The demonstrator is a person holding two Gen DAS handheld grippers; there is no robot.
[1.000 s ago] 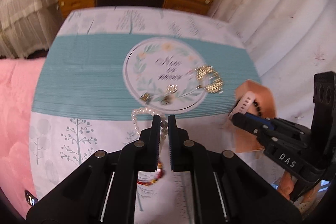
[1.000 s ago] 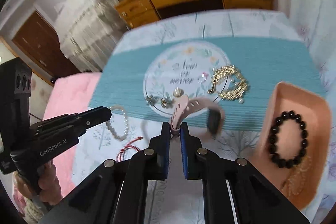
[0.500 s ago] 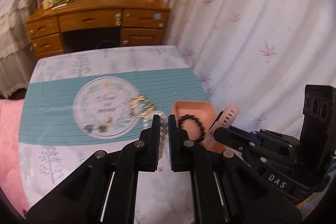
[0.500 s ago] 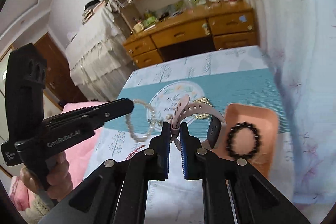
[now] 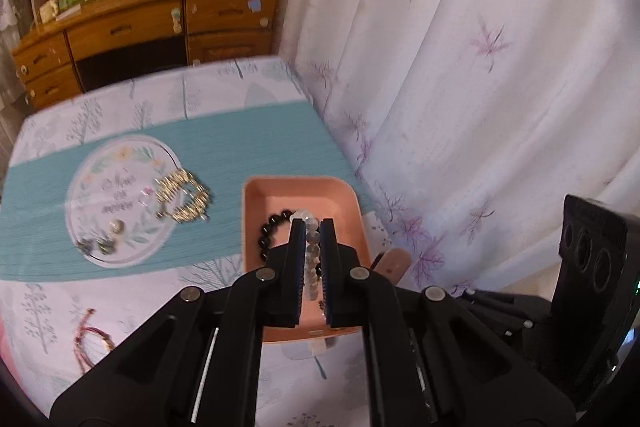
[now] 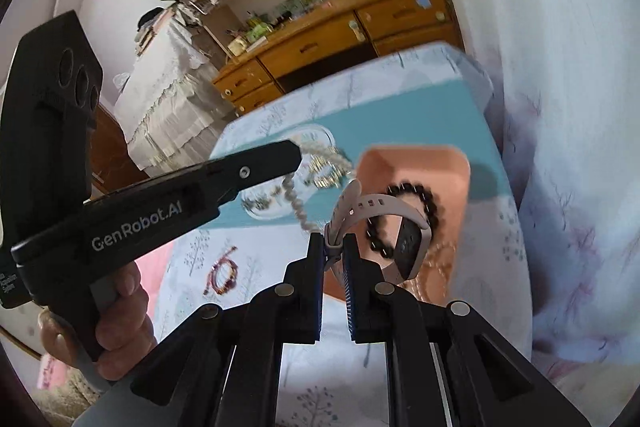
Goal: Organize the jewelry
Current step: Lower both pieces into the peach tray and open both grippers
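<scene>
Two grippers hang over the tray (image 5: 256,199): left gripper (image 5: 311,227) clamped on the pearl strand (image 5: 310,259), right gripper (image 6: 333,239) clamped on the watch (image 6: 404,245) strap. Best lowered inside the rim before release, clear of the black bracelet (image 6: 416,195).

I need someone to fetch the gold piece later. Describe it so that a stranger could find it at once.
Start at the teal band across the tablecloth and find its white round emblem. The gold bracelet lies on the emblem's edge nearest the pink tray. It alone is a loop of shiny gold links.
</scene>
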